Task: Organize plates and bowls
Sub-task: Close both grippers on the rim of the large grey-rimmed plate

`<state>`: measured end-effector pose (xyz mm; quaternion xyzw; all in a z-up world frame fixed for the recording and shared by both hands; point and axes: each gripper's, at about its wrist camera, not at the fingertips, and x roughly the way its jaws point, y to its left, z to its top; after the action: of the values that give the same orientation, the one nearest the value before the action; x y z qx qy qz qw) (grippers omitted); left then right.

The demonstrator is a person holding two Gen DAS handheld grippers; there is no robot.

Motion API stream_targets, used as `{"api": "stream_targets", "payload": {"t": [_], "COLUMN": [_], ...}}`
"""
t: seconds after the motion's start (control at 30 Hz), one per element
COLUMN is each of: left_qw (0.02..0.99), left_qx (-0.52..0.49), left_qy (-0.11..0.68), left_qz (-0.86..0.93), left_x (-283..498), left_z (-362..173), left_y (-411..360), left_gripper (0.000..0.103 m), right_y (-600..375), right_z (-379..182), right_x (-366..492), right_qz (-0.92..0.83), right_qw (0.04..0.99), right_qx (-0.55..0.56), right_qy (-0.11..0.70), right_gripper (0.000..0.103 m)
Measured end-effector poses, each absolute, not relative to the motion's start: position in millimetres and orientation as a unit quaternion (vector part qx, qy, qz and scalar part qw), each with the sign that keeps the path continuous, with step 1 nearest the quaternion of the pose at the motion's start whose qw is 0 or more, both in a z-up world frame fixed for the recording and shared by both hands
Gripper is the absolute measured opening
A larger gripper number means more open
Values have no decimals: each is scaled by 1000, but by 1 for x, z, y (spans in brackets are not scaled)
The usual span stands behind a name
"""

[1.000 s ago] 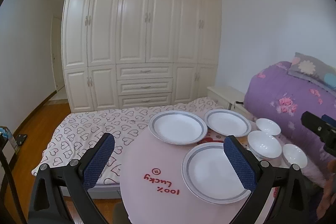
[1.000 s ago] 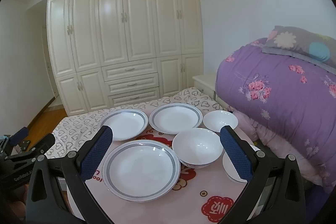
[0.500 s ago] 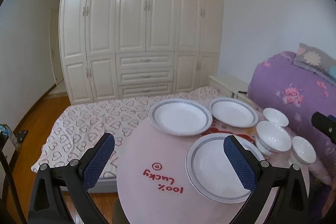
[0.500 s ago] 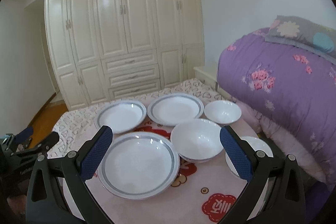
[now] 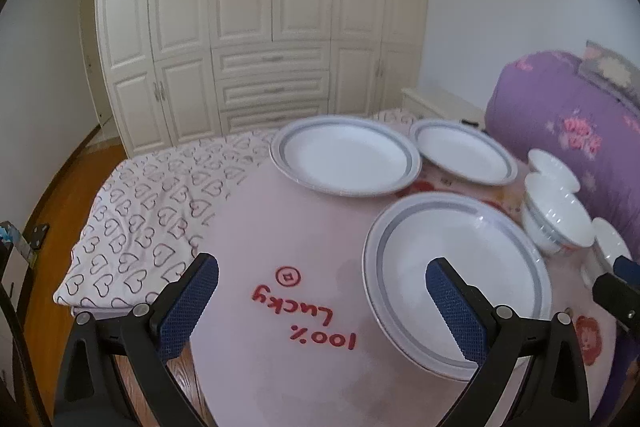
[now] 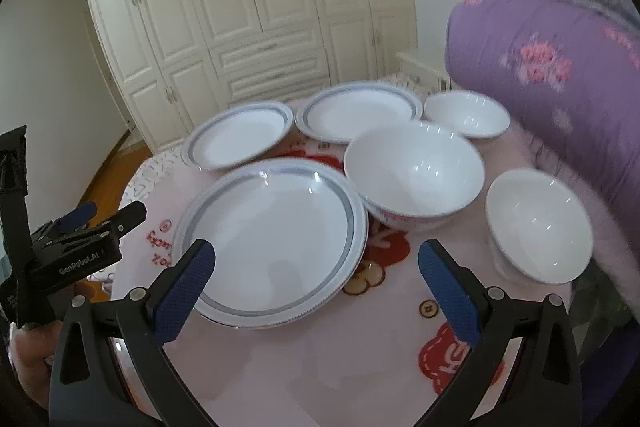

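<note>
My left hand-held gripper (image 5: 320,291) and right hand-held gripper (image 6: 316,267) hang spread apart, holding nothing, above the table (image 6: 360,355). Three plates (image 6: 272,239) and three bowls (image 6: 414,175) sit there unstacked.

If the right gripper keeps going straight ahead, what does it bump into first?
Probably the nearest plate. The right gripper is open and points low over the table, with that plate's near rim just ahead; the big bowl sits farther on. Depth is hard to judge.
</note>
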<state>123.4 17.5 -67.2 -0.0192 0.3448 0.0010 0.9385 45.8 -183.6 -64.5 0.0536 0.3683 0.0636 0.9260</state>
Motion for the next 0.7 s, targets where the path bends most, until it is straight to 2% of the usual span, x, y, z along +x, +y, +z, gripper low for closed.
{"api": "stream_targets", "payload": {"t": [0.3, 0.37, 0.53, 0.6, 0.63, 0.7], "left_qw": [923, 919, 904, 897, 894, 888], "left_qx": [-14, -12, -20, -25, -27, -31], "left_qy": [385, 393, 426, 439, 445, 455], "left_qz": [-6, -10, -32, -41, -46, -56], "left_x": [164, 171, 197, 207, 211, 222], "left_z": [-90, -93, -106, -112, -114, -117], "left_y": [14, 13, 14, 15, 15, 17], "left_gripper": [101, 100, 84, 72, 69, 56], "right_y": [-191, -193, -197, -198, -197, -197], "right_z": [-101, -109, -120, -122, -123, -126], "right_x": [79, 87, 103, 108, 110, 114], "right_qz": [62, 59, 55, 55, 55, 54], "right_qw": [902, 897, 890, 889, 889, 887], "right_qx": [76, 82, 90, 92, 92, 92], "right_qy": [420, 430, 443, 445, 446, 449], "right_gripper": [89, 81, 68, 61, 55, 44]}}
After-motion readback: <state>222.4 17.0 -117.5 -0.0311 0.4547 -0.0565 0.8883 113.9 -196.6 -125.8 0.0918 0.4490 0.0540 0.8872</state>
